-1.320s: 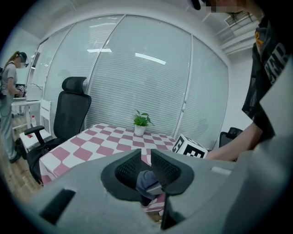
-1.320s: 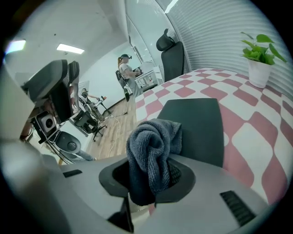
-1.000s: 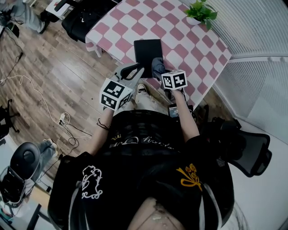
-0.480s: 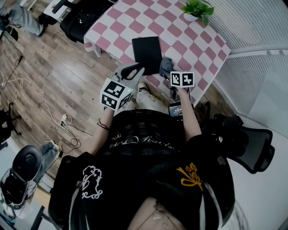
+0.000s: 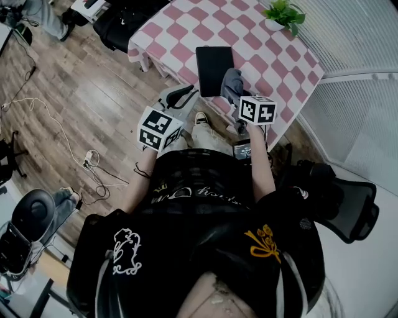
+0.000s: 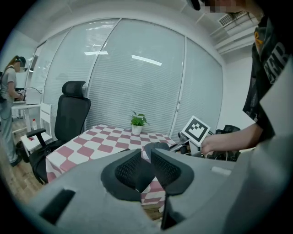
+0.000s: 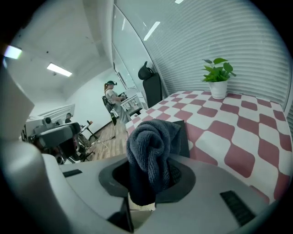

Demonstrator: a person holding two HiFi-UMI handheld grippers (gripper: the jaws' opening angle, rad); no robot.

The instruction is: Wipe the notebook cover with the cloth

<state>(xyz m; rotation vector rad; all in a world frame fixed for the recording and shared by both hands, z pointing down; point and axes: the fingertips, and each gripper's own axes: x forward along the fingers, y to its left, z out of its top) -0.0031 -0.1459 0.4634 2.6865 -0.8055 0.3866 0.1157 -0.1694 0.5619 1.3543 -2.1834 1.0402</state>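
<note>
A black notebook (image 5: pixel 214 69) lies flat on the pink-and-white checked table (image 5: pixel 186 37), near its front edge. My right gripper (image 5: pixel 234 94) is shut on a bunched grey cloth (image 5: pixel 232 82) at the notebook's near right edge. In the right gripper view the cloth (image 7: pixel 150 145) bulges up out of the jaws, with the notebook (image 7: pixel 183 135) just behind it. Whether the cloth touches the cover is unclear. My left gripper (image 5: pixel 181 97) hangs off the table's front edge, left of the notebook. Its pads (image 6: pixel 129 171) meet with nothing between them.
A potted plant (image 5: pixel 283 13) stands at the table's far right corner. A black office chair (image 6: pixel 71 116) sits left of the table, another chair (image 5: pixel 345 208) at my right. Cables (image 5: pixel 68 146) trail over the wooden floor. A person (image 7: pixel 111 98) stands in the background.
My right gripper carried the cloth rightward off the notebook's near corner, then back up against its right edge. The left gripper has barely moved.
</note>
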